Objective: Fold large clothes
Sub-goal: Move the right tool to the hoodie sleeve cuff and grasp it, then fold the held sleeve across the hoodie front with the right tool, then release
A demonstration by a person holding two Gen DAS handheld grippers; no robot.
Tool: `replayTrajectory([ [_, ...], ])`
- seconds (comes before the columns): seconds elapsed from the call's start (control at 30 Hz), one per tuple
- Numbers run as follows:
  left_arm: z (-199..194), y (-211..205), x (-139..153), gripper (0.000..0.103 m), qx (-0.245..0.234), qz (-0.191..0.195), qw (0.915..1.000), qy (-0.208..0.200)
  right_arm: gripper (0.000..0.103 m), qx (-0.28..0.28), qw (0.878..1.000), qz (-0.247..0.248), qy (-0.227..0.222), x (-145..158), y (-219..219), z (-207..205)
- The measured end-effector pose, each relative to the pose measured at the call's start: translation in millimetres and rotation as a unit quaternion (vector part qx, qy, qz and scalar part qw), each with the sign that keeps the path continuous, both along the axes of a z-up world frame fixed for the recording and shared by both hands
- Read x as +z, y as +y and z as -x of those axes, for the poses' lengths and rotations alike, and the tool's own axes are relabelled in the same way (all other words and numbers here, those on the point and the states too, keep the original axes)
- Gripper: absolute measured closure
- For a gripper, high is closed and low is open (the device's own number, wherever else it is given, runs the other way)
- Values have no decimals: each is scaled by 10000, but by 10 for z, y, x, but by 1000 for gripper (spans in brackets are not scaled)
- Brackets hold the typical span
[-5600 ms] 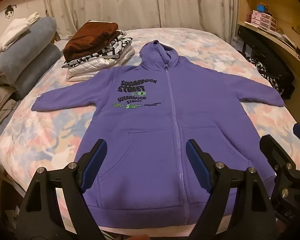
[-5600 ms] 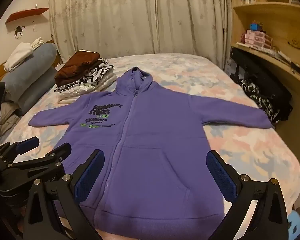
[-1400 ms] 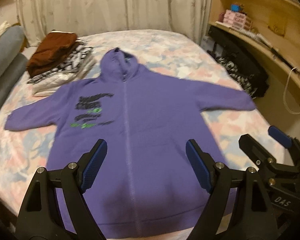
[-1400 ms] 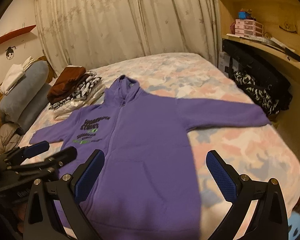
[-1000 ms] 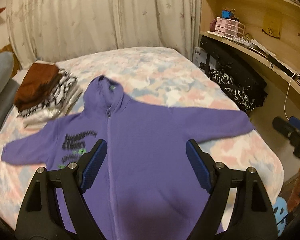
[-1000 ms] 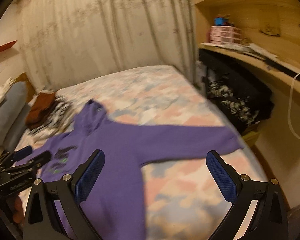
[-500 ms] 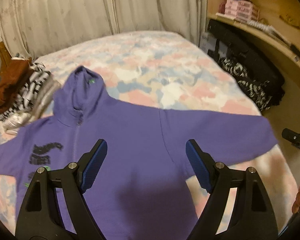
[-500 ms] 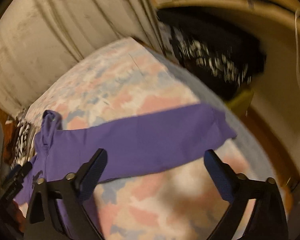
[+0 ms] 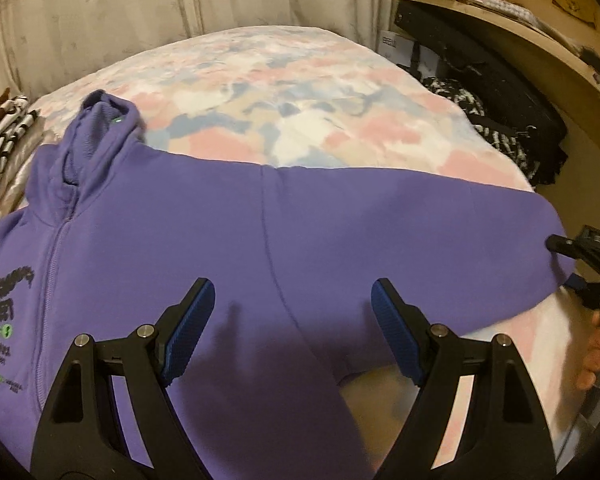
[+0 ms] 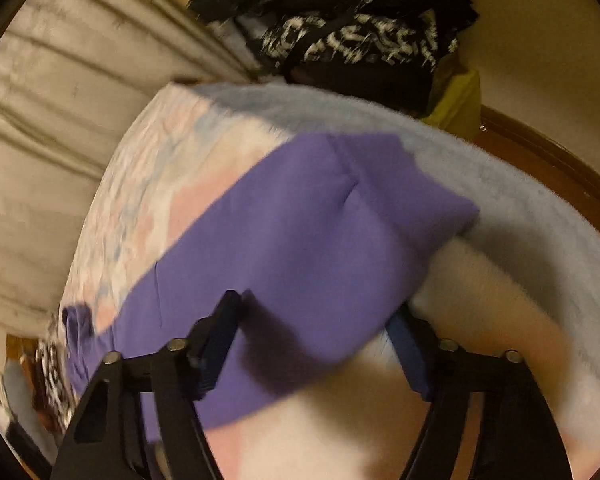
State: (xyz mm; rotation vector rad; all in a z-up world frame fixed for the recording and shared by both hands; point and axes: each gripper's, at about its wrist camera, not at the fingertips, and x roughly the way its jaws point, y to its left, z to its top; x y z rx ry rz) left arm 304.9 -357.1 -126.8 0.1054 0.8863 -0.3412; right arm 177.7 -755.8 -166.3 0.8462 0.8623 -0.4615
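The bed (image 9: 300, 80) is being covered by a purple hoodie (image 9: 180, 240) lying flat, zipper up, one sleeve (image 10: 320, 220) stretched out to the bed's edge. The left gripper (image 9: 290, 328) is being held spread above the armpit area, nothing pinched. The right gripper (image 10: 314, 344) is being closed around the sleeve near the cuff, jaws straddling it, not pressing yet.
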Motion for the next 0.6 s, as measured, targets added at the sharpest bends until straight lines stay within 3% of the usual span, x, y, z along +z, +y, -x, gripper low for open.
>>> replayTrajectory([
  [0.07,4,10,43,24,-68,87,9999,78,54,-150,9998,117,55,-50,-55,-36],
  [0.13,27,44,108,24,-73,77,9999,-20,80,-180,9996,227,62,-18,-18,-143],
  [0.17,57,82,169,24,-43,11,9999,-121,85,-174,9995,273,46,37,15,-194],
  [0.27,120,255,341,24,116,-40,9993,-365,89,-57,9969,759,-188,361,238,-254],
  [0.4,217,643,604,24,390,-15,9974,-612,93,502,9856,1408,-787,1030,762,-305],
  [0.6,334,1548,880,24,998,-26,9917,-806,94,1812,9556,1689,-1596,1802,1967,-575],
])
